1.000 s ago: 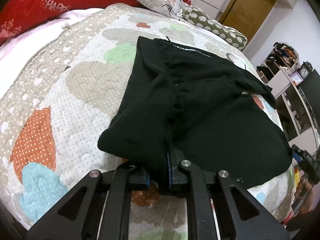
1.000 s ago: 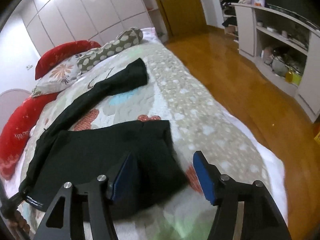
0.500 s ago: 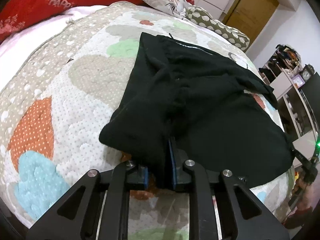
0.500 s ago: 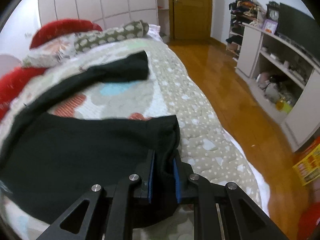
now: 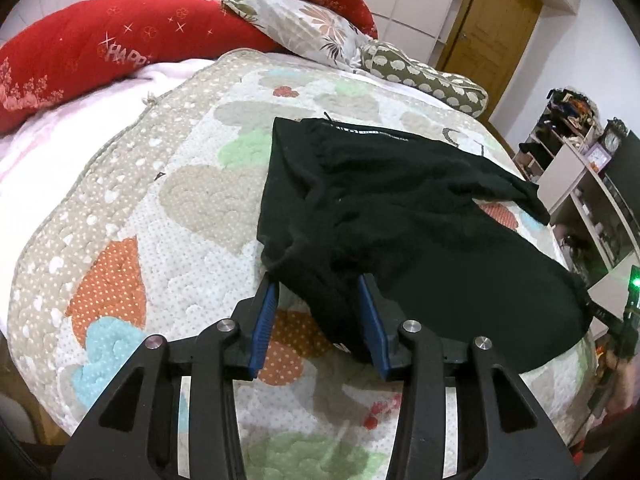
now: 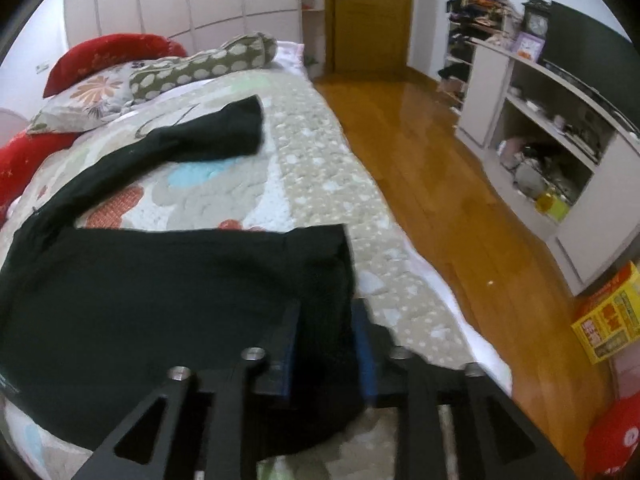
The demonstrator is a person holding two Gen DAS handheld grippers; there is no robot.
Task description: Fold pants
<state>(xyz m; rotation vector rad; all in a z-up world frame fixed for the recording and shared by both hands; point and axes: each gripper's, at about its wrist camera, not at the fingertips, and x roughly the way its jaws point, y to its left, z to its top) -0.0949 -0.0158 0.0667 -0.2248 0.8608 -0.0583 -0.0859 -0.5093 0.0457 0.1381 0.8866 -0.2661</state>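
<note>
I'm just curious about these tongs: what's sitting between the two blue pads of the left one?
A bunched fold of the black pants lies between the left gripper's pads, which have just been opening; the left wrist view shows it.

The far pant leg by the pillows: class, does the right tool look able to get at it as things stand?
Probably yes. The far pant leg lies flat on the quilt with nothing on it; the right tool, jaws apart, straddles the near leg.

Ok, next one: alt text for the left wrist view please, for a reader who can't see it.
Black pants lie spread on a patterned quilt, a bunched edge between the parted blue pads of the left gripper, whose jaws have just been opening. Red pillows and a wooden door lie beyond.
</note>
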